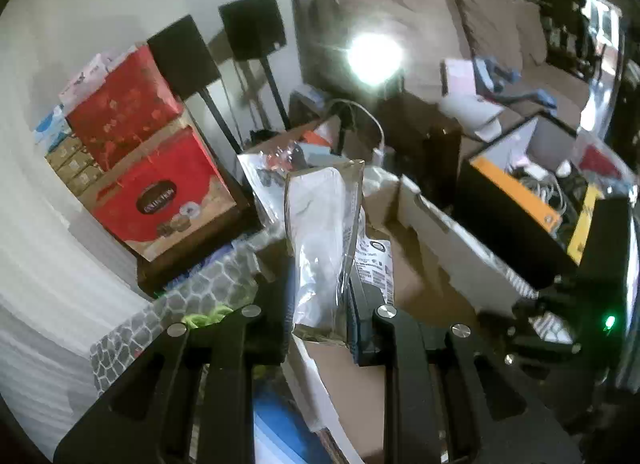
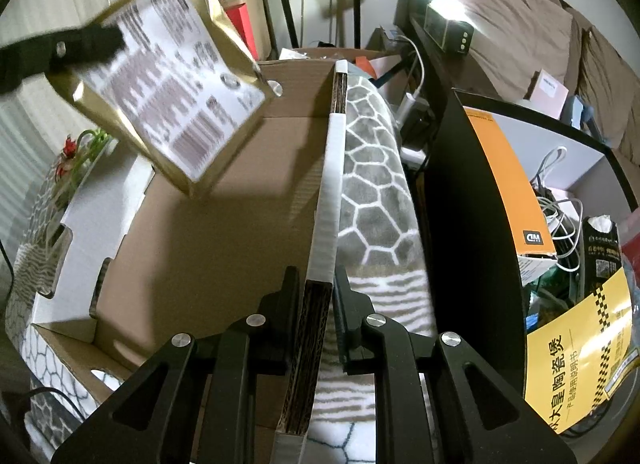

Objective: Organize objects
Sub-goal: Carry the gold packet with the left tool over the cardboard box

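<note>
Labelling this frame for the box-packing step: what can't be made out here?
- Gold pouch label text: right wrist view, motion-blurred.
- Pouch front: left wrist view shows only its glary edge.
- Cardboard box near corner: right wrist view, behind the right gripper on the wall.
- Left gripper body: cut off by the frame edge.

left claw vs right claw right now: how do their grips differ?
The left claw is shut on a gold foil pouch, a loose item lifted clear above the cardboard box; the right claw is shut on the box's upright side wall, which stays part of the box. The pouch hangs tilted in the air, while the wall stands straight between the pads. Both claws are closed on something.
</note>
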Tool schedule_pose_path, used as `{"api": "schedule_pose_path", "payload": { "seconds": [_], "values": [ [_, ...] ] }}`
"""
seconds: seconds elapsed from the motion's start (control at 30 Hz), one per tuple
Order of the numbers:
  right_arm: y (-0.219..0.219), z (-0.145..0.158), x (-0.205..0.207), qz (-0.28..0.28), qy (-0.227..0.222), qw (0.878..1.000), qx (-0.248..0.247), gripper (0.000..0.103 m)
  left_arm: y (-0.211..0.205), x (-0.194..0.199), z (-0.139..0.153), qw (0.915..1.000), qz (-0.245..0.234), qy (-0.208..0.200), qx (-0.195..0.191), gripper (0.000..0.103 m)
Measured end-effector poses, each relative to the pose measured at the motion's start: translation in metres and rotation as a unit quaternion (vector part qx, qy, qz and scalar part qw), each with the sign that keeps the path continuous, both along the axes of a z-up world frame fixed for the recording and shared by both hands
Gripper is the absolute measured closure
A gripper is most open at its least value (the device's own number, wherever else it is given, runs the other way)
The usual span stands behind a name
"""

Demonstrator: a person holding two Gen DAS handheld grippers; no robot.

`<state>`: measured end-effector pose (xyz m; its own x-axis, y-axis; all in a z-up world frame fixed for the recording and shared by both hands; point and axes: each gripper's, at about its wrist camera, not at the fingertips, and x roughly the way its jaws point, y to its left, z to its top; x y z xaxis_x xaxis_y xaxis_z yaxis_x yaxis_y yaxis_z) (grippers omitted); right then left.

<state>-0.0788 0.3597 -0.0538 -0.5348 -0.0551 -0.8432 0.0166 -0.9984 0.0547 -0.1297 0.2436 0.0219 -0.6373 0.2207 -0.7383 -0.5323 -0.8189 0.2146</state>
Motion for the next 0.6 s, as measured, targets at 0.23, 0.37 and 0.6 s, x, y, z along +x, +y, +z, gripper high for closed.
{"api": "schedule_pose_path", "payload": {
  "seconds": [0.23, 0.37, 0.6],
  "values": [
    [0.0, 0.0, 0.0, -0.001, 0.0, 1.0, 0.0, 0.088, 0.005, 0.029, -0.006, 0.9993, -0.036, 0.012, 0.003, 0.072],
    [0.0, 0.0, 0.0, 0.0, 0.0, 1.0, -0.004, 0.088, 0.002, 0.041, -0.005, 0.9976, -0.065, -0.007, 0.022, 0.053],
    [0.0, 0.001, 0.0, 0.001, -0.001, 1.0, -0.005, 0.088, -0.015, 0.051, -0.006, 0.9903, -0.096, -0.07, 0.073, 0.037]
  ]
}}
